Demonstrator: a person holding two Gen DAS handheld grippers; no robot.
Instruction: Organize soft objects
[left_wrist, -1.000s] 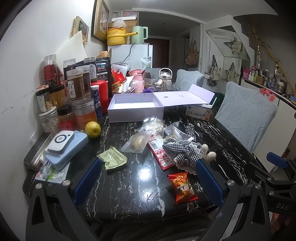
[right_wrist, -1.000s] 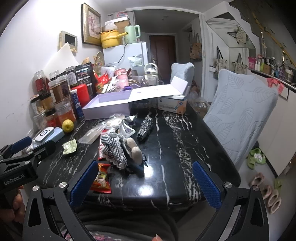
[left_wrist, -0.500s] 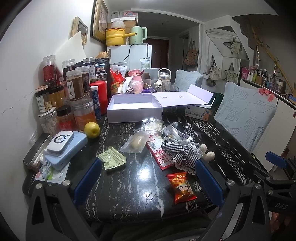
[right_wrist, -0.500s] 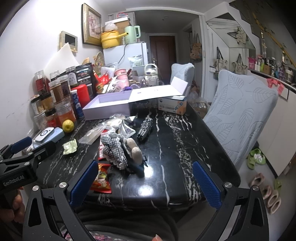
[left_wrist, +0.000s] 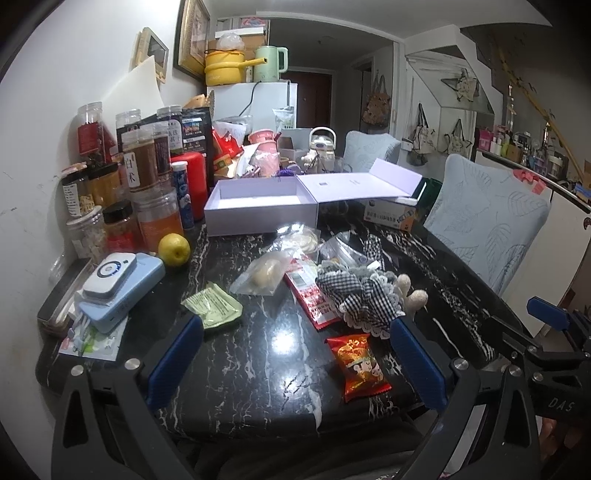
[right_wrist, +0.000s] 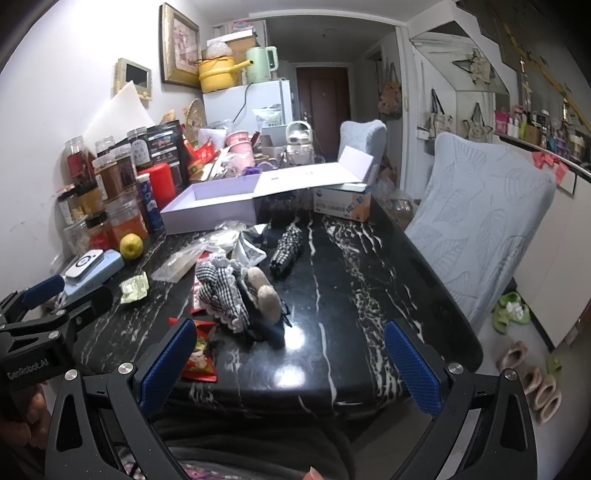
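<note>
A soft doll in a black-and-white checked dress (left_wrist: 364, 295) (right_wrist: 229, 291) lies on the black marble table (left_wrist: 258, 369), its pale feet (left_wrist: 410, 291) pointing right. A second checked cloth piece (right_wrist: 286, 249) lies behind it. An open lilac box (left_wrist: 258, 210) (right_wrist: 212, 206) stands at the back, its lid folded out to the right. My left gripper (left_wrist: 295, 358) is open above the near table edge, short of the doll. My right gripper (right_wrist: 290, 365) is open too, with the doll ahead and left of its middle. Nothing is between either pair of fingers.
Snack packets lie about: a red one (left_wrist: 358, 363), a green one (left_wrist: 212, 306), a clear bag (left_wrist: 262, 275). A lemon (left_wrist: 174, 249), a blue device (left_wrist: 118, 288) and several jars (left_wrist: 140, 192) crowd the left. A tissue box (right_wrist: 341, 205) and padded chair (right_wrist: 484, 221) stand right.
Almost nothing has moved: the left wrist view drifts very slightly, and both grippers stay open in the same place.
</note>
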